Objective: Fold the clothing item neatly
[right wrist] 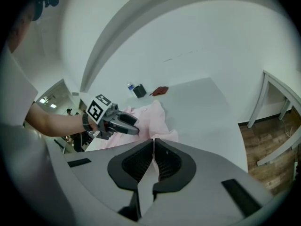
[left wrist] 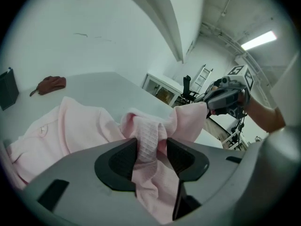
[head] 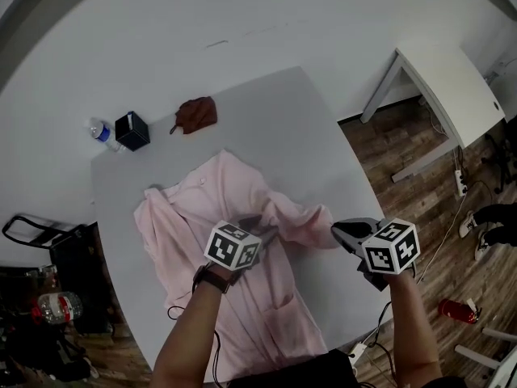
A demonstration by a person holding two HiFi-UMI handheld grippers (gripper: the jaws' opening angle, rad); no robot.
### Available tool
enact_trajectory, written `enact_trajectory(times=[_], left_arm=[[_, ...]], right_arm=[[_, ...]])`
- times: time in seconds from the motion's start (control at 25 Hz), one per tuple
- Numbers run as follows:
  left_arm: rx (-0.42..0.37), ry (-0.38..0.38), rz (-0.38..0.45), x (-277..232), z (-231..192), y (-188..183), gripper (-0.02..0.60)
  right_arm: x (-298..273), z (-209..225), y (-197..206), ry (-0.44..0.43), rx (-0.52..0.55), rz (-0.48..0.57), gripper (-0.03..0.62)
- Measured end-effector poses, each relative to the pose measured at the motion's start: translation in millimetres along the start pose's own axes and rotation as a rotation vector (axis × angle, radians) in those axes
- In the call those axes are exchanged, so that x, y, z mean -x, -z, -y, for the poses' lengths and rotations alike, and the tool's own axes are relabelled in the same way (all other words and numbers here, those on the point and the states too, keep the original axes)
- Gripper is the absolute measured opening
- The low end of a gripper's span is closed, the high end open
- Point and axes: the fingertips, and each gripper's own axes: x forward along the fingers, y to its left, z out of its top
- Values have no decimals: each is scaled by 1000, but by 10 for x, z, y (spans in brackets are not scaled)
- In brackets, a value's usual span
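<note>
Left gripper view: shirt (left wrist: 149, 142) between jaws

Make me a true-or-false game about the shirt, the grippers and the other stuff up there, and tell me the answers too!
1. The shirt is pink. True.
2. Some of the shirt lies between the left gripper's jaws. True.
3. The right gripper's jaws are wide open. False: they are shut together.
4. The water bottle lies on top of the shirt. False: it is beside the black box, away from the shirt.
5. The brown cloth is on the floor. False: it is on the table, past the shirt.
</note>
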Motion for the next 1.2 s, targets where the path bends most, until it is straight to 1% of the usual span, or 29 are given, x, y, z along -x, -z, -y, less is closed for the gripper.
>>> enact_trajectory(times=[0.08, 0.16, 0.2, 0.28, 0.36, 0.44, 0.52, 0.6, 0.64, 0.68, 0.76, 0.88, 0.92, 1.04, 1.12, 1.2], left_arm=[[38, 55, 27, -12, 10, -77, 189], [112, 111, 82, -32, -42, -248, 227], [147, 122, 102, -43, -86, -327, 235], [185, 103, 118, -47, -174, -409, 238], [222, 51, 151, 3, -259, -421, 238], [300, 11, 237, 136, -318, -421, 236], [368, -5, 345, 365, -320, -428, 227], [396, -3, 437, 668, -251, -397, 186], [396, -1, 469, 836, -192, -359, 134], [385, -1, 495, 1012, -119, -312, 83], [346, 2, 536, 1391, 61, -214, 21], [284, -7, 592, 1978, 330, -37, 6], [265, -21, 604, 2166, 397, 34, 6], [213, -69, 634, 2672, 549, 229, 6], [206, -98, 652, 2931, 608, 379, 6], [220, -121, 666, 3117, 632, 567, 6]], right_arm=[[202, -11, -120, -5, 8, 32, 25], [363, 4, -266, -9, 7, 72, 25], [430, 7, -341, -13, 6, 91, 25], [568, -35, -486, -38, 6, 128, 25], [734, -139, -611, -96, -8, 175, 25], [901, -259, -741, -167, -37, 233, 25], [1016, -350, -931, -230, -71, 297, 25], [1050, -423, -1166, -263, -77, 337, 25], [1043, -484, -1279, -271, -60, 341, 25], [1023, -586, -1373, -282, -28, 335, 25], [924, -927, -1472, -322, 74, 291, 25], [571, -1521, -1371, -387, 222, 178, 25], [409, -1695, -1304, -407, 245, 145, 25], [-147, -2124, -1035, -457, 267, 57, 25], [-545, -2344, -749, -480, 318, -39, 25], [-914, -2472, -367, -477, 430, -173, 25]])
